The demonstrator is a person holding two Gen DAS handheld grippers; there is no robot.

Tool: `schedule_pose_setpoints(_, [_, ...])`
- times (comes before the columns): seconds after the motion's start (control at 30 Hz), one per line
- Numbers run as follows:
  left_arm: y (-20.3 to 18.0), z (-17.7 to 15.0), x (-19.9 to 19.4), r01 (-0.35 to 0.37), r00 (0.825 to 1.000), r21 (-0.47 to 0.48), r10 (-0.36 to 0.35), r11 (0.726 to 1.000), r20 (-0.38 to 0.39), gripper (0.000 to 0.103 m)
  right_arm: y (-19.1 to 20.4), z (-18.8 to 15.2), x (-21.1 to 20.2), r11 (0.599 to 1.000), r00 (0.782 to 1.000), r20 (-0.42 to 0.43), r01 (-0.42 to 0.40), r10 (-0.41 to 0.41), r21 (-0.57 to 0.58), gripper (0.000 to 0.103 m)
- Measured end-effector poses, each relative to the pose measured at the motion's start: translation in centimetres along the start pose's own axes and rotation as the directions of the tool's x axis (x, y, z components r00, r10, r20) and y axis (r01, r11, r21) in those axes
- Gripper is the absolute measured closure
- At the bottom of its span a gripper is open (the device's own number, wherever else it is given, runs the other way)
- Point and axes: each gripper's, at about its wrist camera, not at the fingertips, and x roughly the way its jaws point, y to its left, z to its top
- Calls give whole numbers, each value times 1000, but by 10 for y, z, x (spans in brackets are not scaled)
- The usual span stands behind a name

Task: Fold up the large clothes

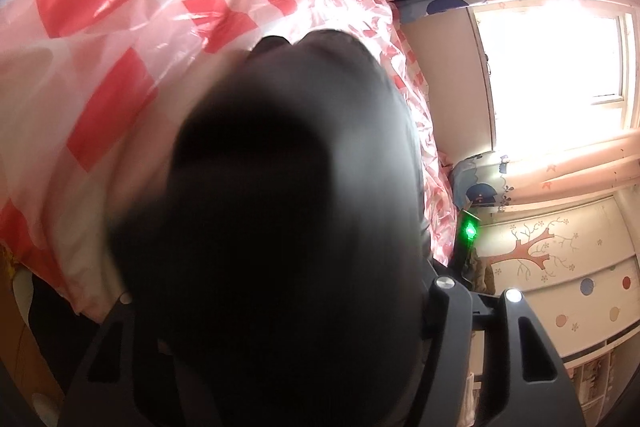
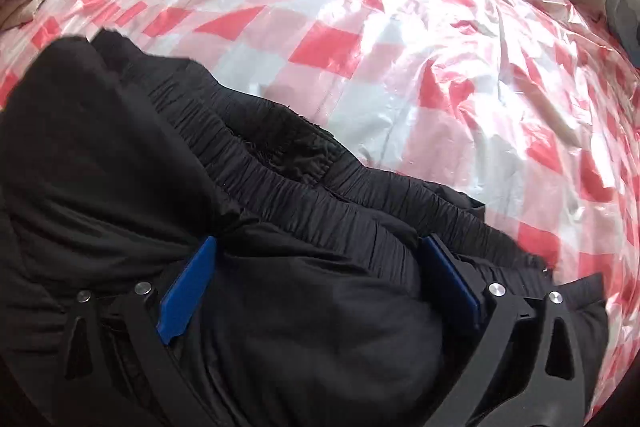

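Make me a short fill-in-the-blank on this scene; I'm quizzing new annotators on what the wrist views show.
1. The garment between the right gripper fingers is ____ in colour.
2. The plastic sheet under it is checked white and ____.
3. The right gripper's finger pads are ____.
4. In the left wrist view, a small ____ light glows.

Missing words: black; red; blue; green

Garment (image 2: 120,167): black cloth, matt, soft; its waistband (image 2: 280,183) is finely gathered and ribbed. Sheet (image 2: 400,39) under it: thin plastic film, red-and-white check, glossy and crinkled (bright glare on the creases). Right gripper (image 2: 318,279): pads (image 2: 186,291) blue, smooth, faint sheen; frame matt black plastic with shiny round metal screws (image 2: 497,289). Left gripper (image 1: 280,307): same matt black frame, polished screws (image 1: 513,295). Curtain (image 1: 568,155): pink printed cloth. Wall (image 1: 560,247): matt, printed pattern.
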Motion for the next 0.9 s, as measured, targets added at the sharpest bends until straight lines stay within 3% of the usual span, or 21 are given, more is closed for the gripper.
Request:
schedule_pose_setpoints(0.17, [3, 6, 2, 19, 1000, -13, -19, 1000, -12, 42, 27, -66, -86, 994, 982, 179, -39, 57, -102, 9])
schedule_pose_setpoints(0.3, [-9, 1, 7, 36, 999, 1, -36, 999, 24, 45, 66, -119, -78, 978, 987, 160, 38, -5, -207, 8])
schedule_pose_setpoints(0.37, [-22, -6, 3, 40, 998, 31, -42, 999, 36, 50, 63, -118, -82, 987, 991, 137, 28, -6, -157, 11])
schedule_pose_setpoints(0.47, [-31, -3, -7, 20, 999, 60, -23, 998, 49, 50, 61, -133, -124, 994, 962, 266, -31, 58, -103, 11])
schedule_pose_setpoints(0.5, [-29, 1, -6, 8, 999, 58, -11, 998, 49, 50, 65, -137, -126, 994, 962, 267, -30, 57, -106, 11])
schedule_pose_setpoints(0.57, [-21, 7, 1, -6, 999, 27, 5, 1000, 47, 50, 82, -147, -98, 985, 984, 176, -9, 40, -175, 8])
schedule_pose_setpoints(0.63, [-19, 4, 4, 20, 999, -1, -20, 1000, 47, 54, 88, -155, -86, 977, 978, 210, 44, 1, -207, 7])
schedule_pose_setpoints(0.7, [-31, -4, -1, 10, 997, 65, -15, 998, 72, 57, 85, -153, -96, 986, 980, 197, 23, 10, -166, 8])
schedule_pose_setpoints(0.77, [-38, -6, -5, -1, 997, 108, -7, 994, 76, 61, 88, -159, -114, 988, 962, 272, 38, 5, -150, 8])
schedule_pose_setpoints(0.9, [-64, -14, -7, -9, 996, 213, -9, 977, 84, 67, 101, -166, -100, 980, 973, 231, 42, 3, -193, 8])
